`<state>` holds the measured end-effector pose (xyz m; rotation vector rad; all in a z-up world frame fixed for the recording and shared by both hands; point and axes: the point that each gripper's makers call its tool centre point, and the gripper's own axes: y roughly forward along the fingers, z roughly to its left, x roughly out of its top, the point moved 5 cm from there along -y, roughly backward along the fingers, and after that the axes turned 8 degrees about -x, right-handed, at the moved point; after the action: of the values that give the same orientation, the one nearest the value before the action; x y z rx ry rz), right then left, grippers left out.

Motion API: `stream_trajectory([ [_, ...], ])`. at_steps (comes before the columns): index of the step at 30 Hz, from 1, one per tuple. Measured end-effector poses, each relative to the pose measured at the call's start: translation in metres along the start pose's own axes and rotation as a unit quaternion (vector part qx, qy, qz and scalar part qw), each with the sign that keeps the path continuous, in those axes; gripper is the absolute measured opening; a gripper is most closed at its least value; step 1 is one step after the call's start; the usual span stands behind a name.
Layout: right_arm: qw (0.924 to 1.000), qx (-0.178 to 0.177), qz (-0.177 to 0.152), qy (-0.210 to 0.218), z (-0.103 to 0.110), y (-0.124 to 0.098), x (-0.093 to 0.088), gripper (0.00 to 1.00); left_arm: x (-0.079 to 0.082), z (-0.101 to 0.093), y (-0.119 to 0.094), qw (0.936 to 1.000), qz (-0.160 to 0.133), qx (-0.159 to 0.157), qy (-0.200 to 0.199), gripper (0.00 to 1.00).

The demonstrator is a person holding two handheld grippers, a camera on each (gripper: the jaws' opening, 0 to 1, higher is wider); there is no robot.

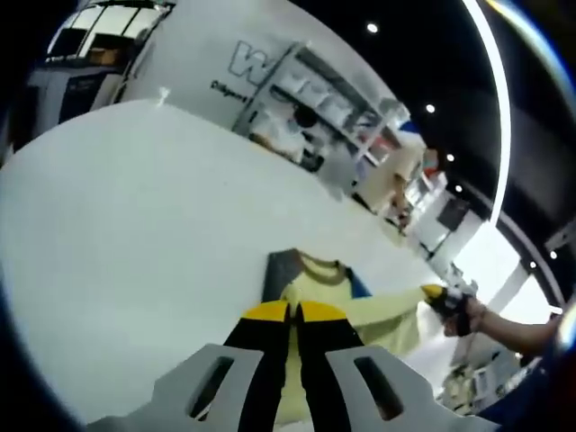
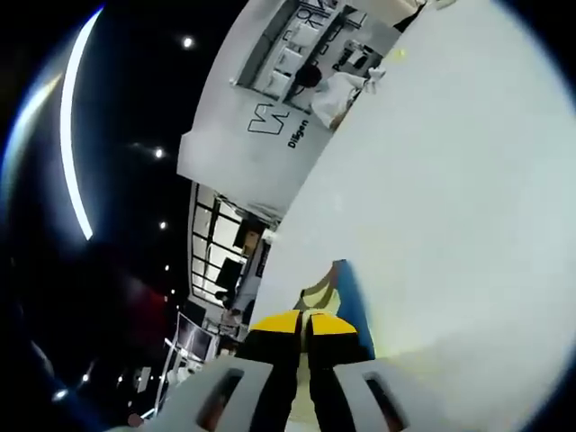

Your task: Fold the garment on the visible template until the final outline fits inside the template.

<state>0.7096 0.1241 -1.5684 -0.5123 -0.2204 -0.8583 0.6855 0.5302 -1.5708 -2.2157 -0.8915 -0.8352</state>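
Your left gripper (image 1: 294, 311) has its yellow-tipped jaws pressed together, and pale yellow cloth runs right up between and under the tips, so it reads as pinching the yellow garment (image 1: 360, 310) at its near edge. Just beyond those tips the garment lies on the white table (image 1: 135, 243), its ribbed neckline pointing away from you, with a dark grey panel (image 1: 281, 270) showing past its far left corner and a strip of blue (image 1: 359, 285) at its far right; whether those are the template or part of the shirt cannot be told. Off to the right of the left gripper, one sleeve is drawn out level toward your right gripper (image 1: 436, 293), whose yellow tip meets the sleeve end, with your hand (image 1: 470, 317) wrapped around the tool behind it. In the right gripper view, the right gripper (image 2: 303, 321) likewise has its jaws closed tip to tip, and yellow fabric (image 2: 315, 301) sits directly ahead of and below them, so it appears to be gripping the cloth; the blue strip (image 2: 353, 301) lies just to the right of the tips, and the table (image 2: 468, 180) stretches away ahead. Far past the table stand a white wall with lettering (image 1: 247, 63) and metal shelving (image 1: 333, 99).
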Motion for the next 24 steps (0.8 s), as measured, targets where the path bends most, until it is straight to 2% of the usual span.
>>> stream_trajectory([
  [6,0.9999,-0.006,-0.002,-0.016,0.001,0.023,0.024,0.0,0.022,0.012,0.028,1.0,0.003,-0.001,0.009,0.0],
  [9,0.9997,-0.006,-0.001,-0.022,0.001,0.03,0.029,0.0,0.026,0.015,0.034,0.9999,0.002,0.001,0.012,0.0],
  [12,0.9997,-0.006,-0.004,-0.022,0.002,0.043,0.038,0.0,0.032,0.023,0.044,0.9999,-0.007,0.007,-0.003,0.0],
  [17,0.9997,-0.004,-0.009,-0.021,0.005,0.051,0.046,0.0,0.043,0.024,0.055,0.9999,-0.011,0.009,0.0,0.0],
  [18,0.9997,0.0,-0.015,-0.021,0.006,0.058,0.055,0.0,0.055,0.024,0.062,0.9998,-0.016,0.007,0.003,0.0],
  [21,0.9996,-0.001,-0.017,-0.02,0.005,0.063,0.06,0.0,0.06,0.026,0.069,0.9999,-0.014,0.007,0.007,0.0],
  [24,0.9995,-0.012,-0.019,-0.02,-0.003,0.076,0.067,0.0,0.067,0.034,0.086,0.9999,-0.009,0.008,0.008,0.0],
])
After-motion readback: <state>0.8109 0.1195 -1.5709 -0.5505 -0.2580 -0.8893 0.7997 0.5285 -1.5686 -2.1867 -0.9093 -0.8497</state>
